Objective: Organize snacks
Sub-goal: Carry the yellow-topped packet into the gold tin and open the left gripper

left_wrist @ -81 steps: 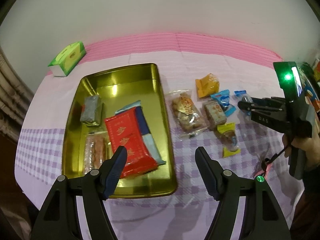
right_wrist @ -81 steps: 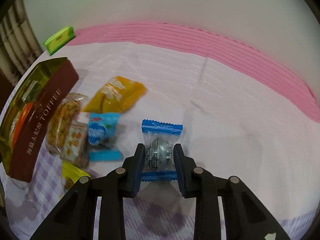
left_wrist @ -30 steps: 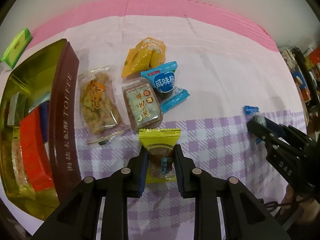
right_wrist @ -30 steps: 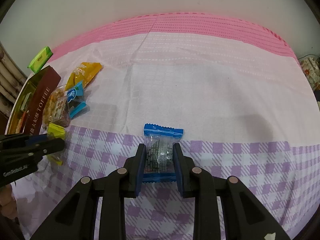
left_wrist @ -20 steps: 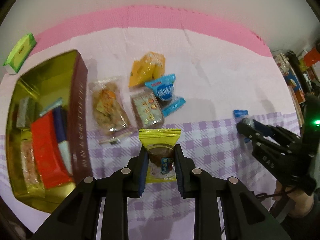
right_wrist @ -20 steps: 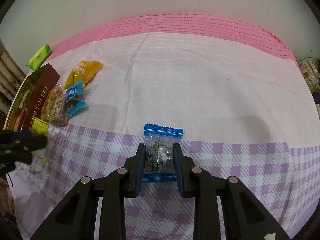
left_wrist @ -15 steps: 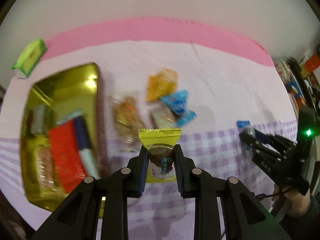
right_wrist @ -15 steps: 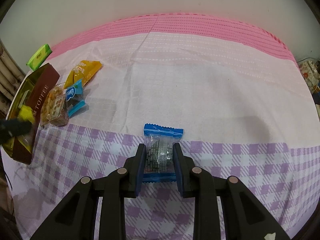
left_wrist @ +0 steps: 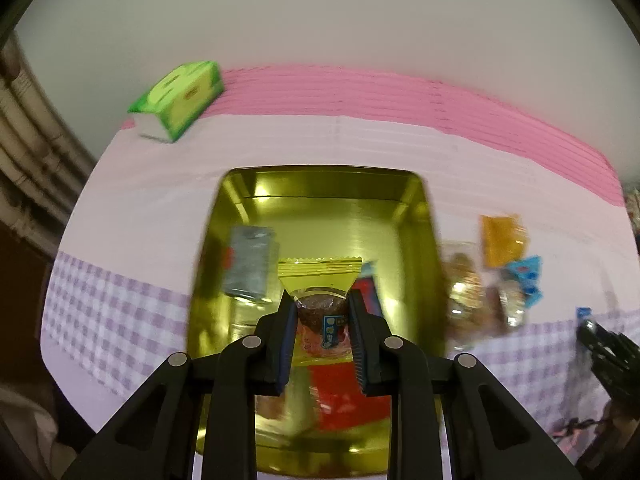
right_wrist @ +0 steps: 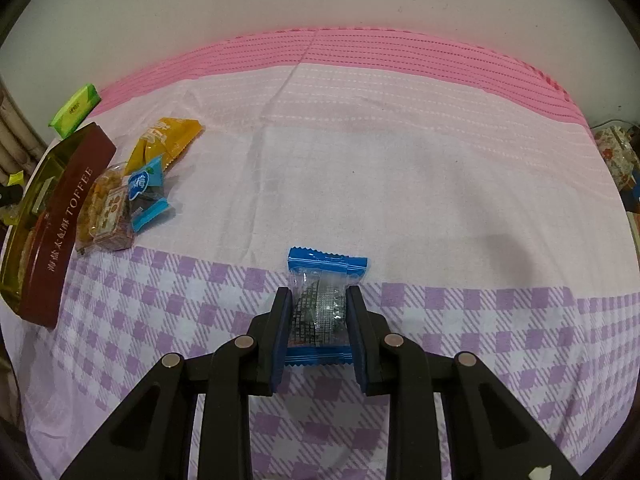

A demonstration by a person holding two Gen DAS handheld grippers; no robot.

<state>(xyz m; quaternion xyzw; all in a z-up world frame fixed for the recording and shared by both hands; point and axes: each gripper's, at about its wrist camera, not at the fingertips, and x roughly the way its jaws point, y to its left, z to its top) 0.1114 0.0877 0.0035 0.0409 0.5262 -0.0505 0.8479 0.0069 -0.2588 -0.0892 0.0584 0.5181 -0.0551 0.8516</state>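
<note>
Left hand-held gripper (left_wrist: 322,330) was clamped on the yellow-wrapped snack (left_wrist: 320,280), held over the gold tin (left_wrist: 416,216). The tin's bare floor lay at 12 o'clock from the jaws, its long axis running 12 to 6; the grey packet (left_wrist: 250,264) sat at 10 o'clock and the red packet (left_wrist: 348,396) at 6. Likely next: release into the tin. Right hand-held gripper (right_wrist: 318,326) was clamped on the blue-wrapped snack (right_wrist: 326,268) above the checked counter (right_wrist: 440,200), tin well off at its 9 o'clock, so the left hand was nearer.
</note>
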